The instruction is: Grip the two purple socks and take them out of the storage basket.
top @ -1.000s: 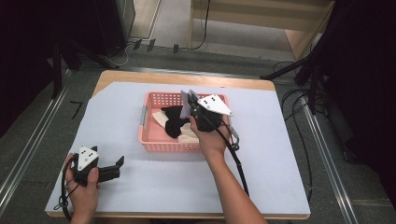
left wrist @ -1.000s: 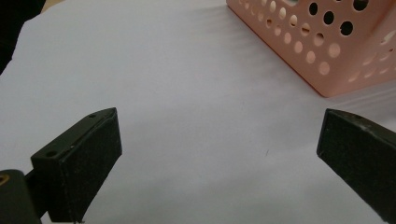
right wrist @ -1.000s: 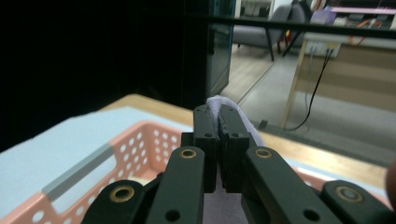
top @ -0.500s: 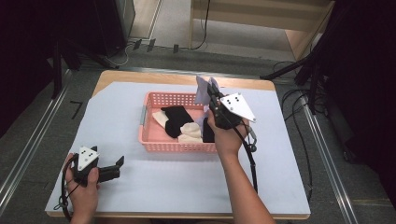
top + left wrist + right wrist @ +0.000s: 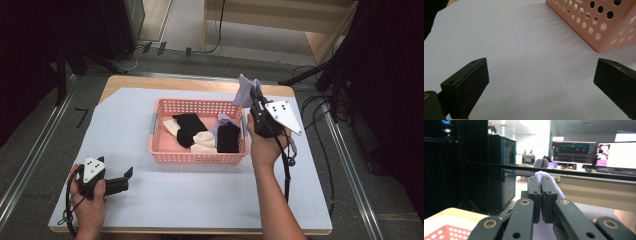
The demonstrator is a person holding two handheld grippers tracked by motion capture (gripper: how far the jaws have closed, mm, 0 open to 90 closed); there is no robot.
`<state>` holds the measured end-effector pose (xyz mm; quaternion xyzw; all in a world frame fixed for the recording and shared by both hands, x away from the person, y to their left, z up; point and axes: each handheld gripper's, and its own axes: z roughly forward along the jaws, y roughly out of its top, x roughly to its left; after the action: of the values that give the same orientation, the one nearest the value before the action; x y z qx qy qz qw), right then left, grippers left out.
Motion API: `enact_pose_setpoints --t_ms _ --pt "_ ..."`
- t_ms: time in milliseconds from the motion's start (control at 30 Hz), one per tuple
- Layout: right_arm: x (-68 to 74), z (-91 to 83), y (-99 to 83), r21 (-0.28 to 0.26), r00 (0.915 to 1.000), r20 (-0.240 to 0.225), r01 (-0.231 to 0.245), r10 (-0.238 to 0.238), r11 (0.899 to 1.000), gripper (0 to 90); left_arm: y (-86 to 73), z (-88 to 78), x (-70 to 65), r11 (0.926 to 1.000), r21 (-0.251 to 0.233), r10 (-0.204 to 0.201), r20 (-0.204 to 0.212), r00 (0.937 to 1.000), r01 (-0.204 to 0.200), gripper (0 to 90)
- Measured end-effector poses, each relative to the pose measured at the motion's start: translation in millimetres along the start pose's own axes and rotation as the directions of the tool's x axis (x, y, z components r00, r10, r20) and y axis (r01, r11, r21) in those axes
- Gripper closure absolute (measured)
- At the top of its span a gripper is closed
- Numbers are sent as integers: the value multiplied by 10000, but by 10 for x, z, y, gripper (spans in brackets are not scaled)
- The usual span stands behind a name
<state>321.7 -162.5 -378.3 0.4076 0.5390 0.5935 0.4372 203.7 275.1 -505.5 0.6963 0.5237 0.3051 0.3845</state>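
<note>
High view: right gripper (image 5: 256, 95) has its fingers clamped on a lilac sock (image 5: 246, 90), held up past the basket's (image 5: 197, 156) far right corner, hanging mostly upright, well away from the left gripper (image 5: 127, 172). Left gripper view: fingers (image 5: 466, 86) wide apart over the bare worktop (image 5: 524, 62), basket just ahead. Right gripper view: sock (image 5: 544, 177) pinched at the tips. No readable labels anywhere.

Right gripper (image 5: 540, 195) fingers (image 5: 534, 195) pinch a lilac sock (image 5: 545, 178).
</note>
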Motion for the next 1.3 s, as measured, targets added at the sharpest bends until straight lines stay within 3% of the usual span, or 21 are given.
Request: enact_pose_setpoints --t_ms 33,233,533,600,633,667,700,733,767,800,833,933,967,1000,1033,1067,1100,1133,1200,1233,1300 --pt "-82 -33 -19 37 9998 205 28 -29 10000 882 -1 1 0 10000 -25 20 -21 10000 -20 6" --pt "-260 -112 -110 296 9980 629 -18 -1 9996 882 -2 0 -7 10000 -63 4 -52 10000 -4 6" --pt "-574 -297 -417 1320 9868 1616 -274 57 9909 882 -2 -5 -5 10000 -48 29 -24 10000 -29 6" --pt "-601 -316 -461 1400 9861 1661 -274 38 9898 882 -3 -4 -5 10000 -56 19 -9 10000 -19 6" --pt "-642 -357 -556 1755 9828 1843 -415 86 9836 882 -2 -5 -6 10000 -53 22 -29 10000 -22 6" --pt "-642 -357 -556 1755 9828 1843 -415 86 9836 882 -2 -5 -6 10000 -53 22 -29 10000 -22 6" --pt "-676 -395 -657 2110 9787 2037 -684 246 9751 876 -3 -7 -7 10000 -62 16 -36 10000 -17 6" --pt "-676 -395 -657 2110 9787 2037 -684 246 9751 876 -3 -7 -7 10000 -62 16 -36 10000 -17 6" --pt "-691 -409 -697 2390 9739 2239 -925 378 9666 844 -3 -8 -7 10000 -74 19 -39 10000 -19 6" --pt "-704 -428 -740 2655 9681 2355 -1485 853 9526 728 -3 -11 -6 10000 -40 42 -46 10000 -42 6" --pt "-704 -428 -740 2655 9681 2355 -1485 853 9526 728 -3 -11 -6 10000 -57 42 -42 10000 -42 6" --pt "-614 -420 -694 2327 9785 1734 -1506 1113 9608 648 -5 -10 -8 9999 -105 58 -57 10000 -59 6" --pt "-497 -356 -640 2531 9879 1063 -1363 1125 9578 642 -6 -11 -8 9999 -119 49 -66 10000 -50 6" --pt "-431 -310 -622 2800 9915 752 -1229 1059 9521 642 -6 -12 -7 9999 -130 43 -73 10000 -44 6" --pt "-431 -310 -622 2800 9915 752 -1229 1059 9521 642 -6 -12 -7 9999 -130 43 -73 10000 -44 6" --pt "-294 -207 -615 3209 9963 241 -859 826 9432 642 -7 -15 -6 9999 -151 22 -94 10000 -23 6" --pt "-233 -156 -622 3342 9977 45 -649 673 9403 643 -7 -15 -6 9999 -151 22 -94 10000 -23 6" --pt "-233 -156 -622 3342 9977 45 -649 673 9403 643 -8 -15 -6 9998 -177 2 -80 10000 -3 6" --pt "-59 1 -671 3746 9978 -403 -343 532 9266 656 -9 -16 -6 9998 -203 5 -64 10000 -6 6" --pt "-59 1 -671 3746 9978 -403 -343 532 9266 656 -9 -16 -6 9998 -203 5 -64 10000 -6 6" --pt "37 120 -706 4211 9969 -692 -45 370 9070 680 -9 -16 -4 9998 -203 2 -47 10000 -3 6"
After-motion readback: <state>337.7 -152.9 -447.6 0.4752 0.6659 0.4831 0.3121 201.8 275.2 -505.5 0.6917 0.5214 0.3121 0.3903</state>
